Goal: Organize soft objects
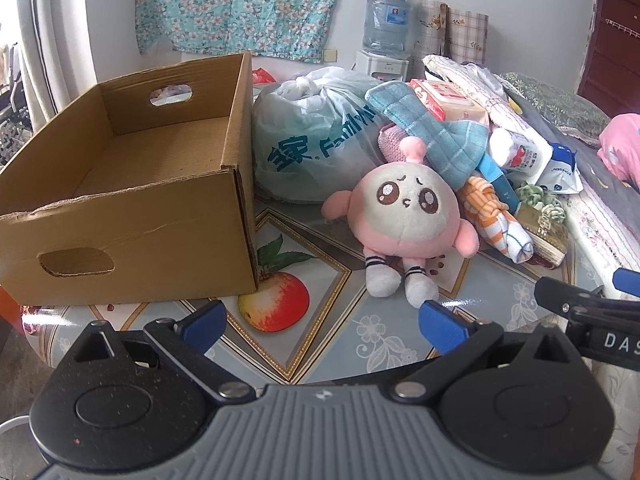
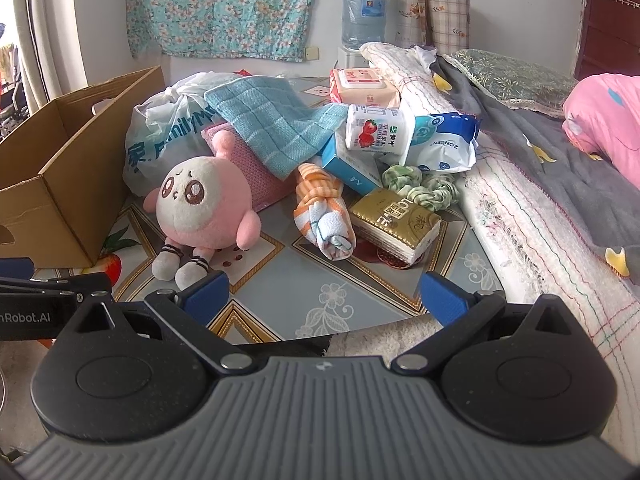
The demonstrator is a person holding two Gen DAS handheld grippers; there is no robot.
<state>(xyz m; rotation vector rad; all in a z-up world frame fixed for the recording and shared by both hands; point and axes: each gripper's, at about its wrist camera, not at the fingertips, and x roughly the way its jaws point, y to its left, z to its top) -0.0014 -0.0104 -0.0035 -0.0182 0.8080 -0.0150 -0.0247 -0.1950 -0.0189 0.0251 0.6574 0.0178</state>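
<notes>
A pink and white plush toy [image 1: 404, 216] sits on the patterned table, also in the right wrist view [image 2: 200, 208]. Behind it lie a blue checked cloth [image 1: 432, 132] [image 2: 272, 120], a pink knitted piece [image 2: 248, 168], an orange striped rolled towel [image 1: 496, 220] [image 2: 324, 216] and a green scrunchie [image 2: 420, 188]. An open cardboard box [image 1: 132, 184] [image 2: 60, 184] stands at the left, with nothing inside it. My left gripper [image 1: 322, 322] is open and empty, just short of the plush's feet. My right gripper [image 2: 324, 292] is open and empty at the table's near edge.
A tied plastic bag [image 1: 312, 140] leans against the box. Wipes packs [image 2: 364, 88], a milk pack [image 2: 378, 128], a blue box [image 2: 352, 168] and gold tissue pack [image 2: 396, 220] lie in the pile. A bed [image 2: 540, 184] runs along the right. A water dispenser [image 1: 386, 24] stands behind.
</notes>
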